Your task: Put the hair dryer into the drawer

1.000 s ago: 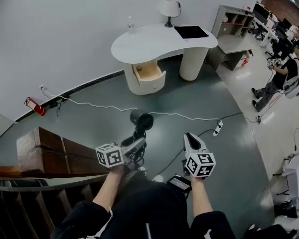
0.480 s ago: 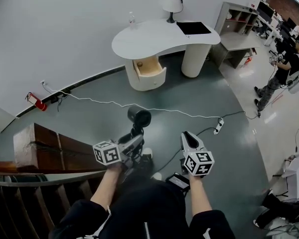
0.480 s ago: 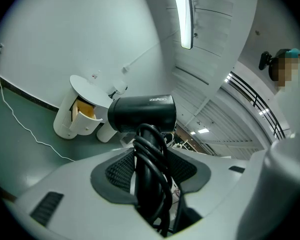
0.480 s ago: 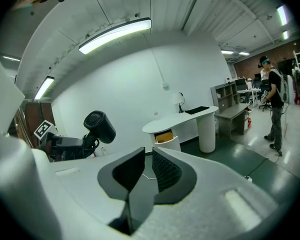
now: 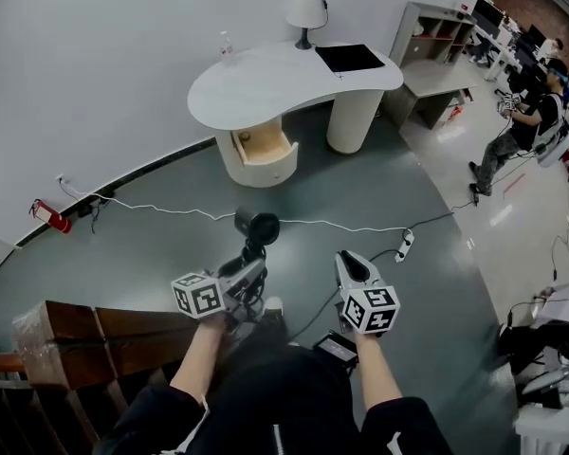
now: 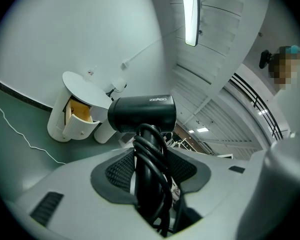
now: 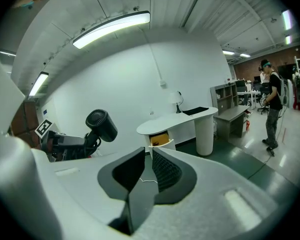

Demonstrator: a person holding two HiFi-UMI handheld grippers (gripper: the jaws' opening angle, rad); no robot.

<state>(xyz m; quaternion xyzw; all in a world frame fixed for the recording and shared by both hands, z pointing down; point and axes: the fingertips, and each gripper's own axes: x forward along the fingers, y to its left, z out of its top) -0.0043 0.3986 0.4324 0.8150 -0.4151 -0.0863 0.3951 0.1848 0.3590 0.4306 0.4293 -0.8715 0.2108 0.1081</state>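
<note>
Two grippers are held out side by side over the grey-green floor [image 5: 171, 207], with a wooden rail [image 5: 95, 328] low at the left. The left gripper [image 5: 254, 265] is clenched on the dryer [image 5: 257, 227]. Its pads [image 6: 117, 170] grip the handle, which has the black cord [image 6: 152, 154] wound round it, and the barrel lies crosswise above the jaws. The dryer is thus in the air, well apart from the drawer [image 5: 257, 147]. The right gripper [image 5: 347, 260] is just beside it, jaws drawn together with nothing between them. Past both, a white cable [image 5: 313, 223] snakes across the floor near a power strip [image 5: 404, 245]. Farther on stands a white curved desk [image 5: 266, 74]. The drawer is in the pedestal under the desk's left end and is pulled open, showing pale wood inside. A lamp [image 5: 306, 12] stands at the desk's back edge and a black mat [image 5: 346, 58] lies at its right end. At the far right a person [image 5: 522, 126] stands on the lighter floor.
</note>
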